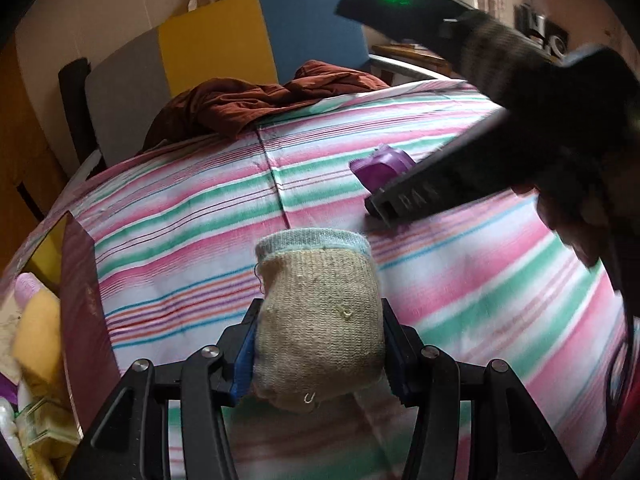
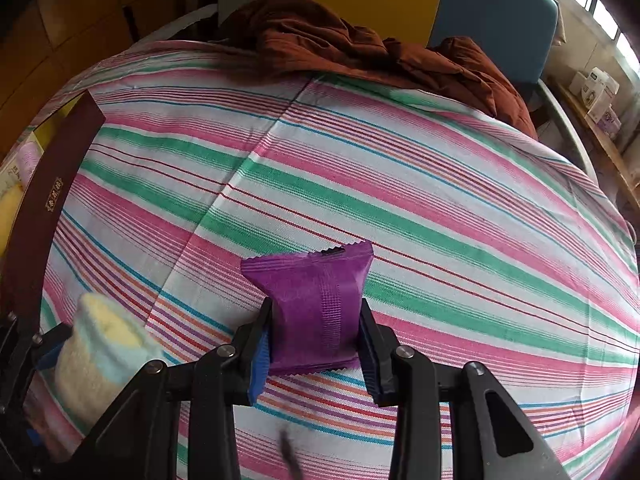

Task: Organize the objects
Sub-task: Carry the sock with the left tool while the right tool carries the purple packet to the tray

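Socks first: my left gripper point(image 1: 318, 344) is clamped on a rolled beige sock point(image 1: 318, 320) with a pale blue cuff, the pads pressing its two sides, the cuff end pointing away from me and out past the fingertips. The roll sits up off the striped bedsheet point(image 1: 192, 240), which spreads below and ahead of that gripper.

My right gripper point(image 2: 316, 340) is closed on a purple snack packet point(image 2: 316, 308), squeezing it at the waist so the wrapper pinches in between the pads. The packet's crimped top edge stands out beyond the fingertips and its lower edge lies close over the sheet point(image 2: 440, 200); I cannot tell whether it touches the cloth.

From the left gripper, the right one shows ahead and to the right, tilted down toward the bed, with the purple packet at its tip. From the right gripper, the sock in my left one shows low on the left side, just beside me.

Left of both grippers stands a dark red box point(image 1: 84, 300) at the edge of the bed, its wall rising beside the sheet, with yellow and pale items inside it. Far ahead of both, at the head of the bed, a rust-brown garment point(image 2: 360, 44) lies crumpled in front of a grey, yellow and blue headboard point(image 1: 216, 36).
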The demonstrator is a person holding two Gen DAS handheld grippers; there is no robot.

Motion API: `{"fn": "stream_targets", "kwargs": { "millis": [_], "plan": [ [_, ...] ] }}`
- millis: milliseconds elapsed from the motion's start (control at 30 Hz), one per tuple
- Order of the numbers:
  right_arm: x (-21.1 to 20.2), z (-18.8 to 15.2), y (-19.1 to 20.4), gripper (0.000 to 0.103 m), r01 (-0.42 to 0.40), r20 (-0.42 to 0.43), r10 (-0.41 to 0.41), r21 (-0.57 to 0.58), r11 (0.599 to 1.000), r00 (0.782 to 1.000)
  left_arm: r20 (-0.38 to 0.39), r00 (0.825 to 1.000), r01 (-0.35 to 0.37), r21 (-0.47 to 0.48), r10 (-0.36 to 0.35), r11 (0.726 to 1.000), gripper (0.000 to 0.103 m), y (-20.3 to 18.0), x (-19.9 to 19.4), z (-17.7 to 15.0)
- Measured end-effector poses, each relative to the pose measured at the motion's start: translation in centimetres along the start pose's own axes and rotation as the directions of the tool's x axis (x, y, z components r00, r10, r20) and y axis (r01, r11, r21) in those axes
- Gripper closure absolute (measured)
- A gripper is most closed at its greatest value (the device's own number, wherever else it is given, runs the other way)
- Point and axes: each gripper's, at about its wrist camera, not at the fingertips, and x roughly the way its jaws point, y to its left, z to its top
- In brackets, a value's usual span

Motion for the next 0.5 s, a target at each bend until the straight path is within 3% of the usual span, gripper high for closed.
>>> {"fn": "stream_targets", "kwargs": {
  "millis": [333, 500],
  "plan": [
    [0.0, -0.2, 1.3, 0.067, 0.065, 0.004, -0.064, -0.047, 0.997, 0.998, -0.032, 0.998, 0.052, -0.018, -0.053, 0.998, 0.050, 0.9, -2.5, -1.7],
    [-0.3, -0.4, 2.1, 0.067, 0.098, -0.037, -0.100, -0.055, 0.994, 0.994, 0.027, 0.996, 0.085, -0.025, -0.084, 0.996, 0.050, 1.2, -5.1, -1.5]
  ]
}}
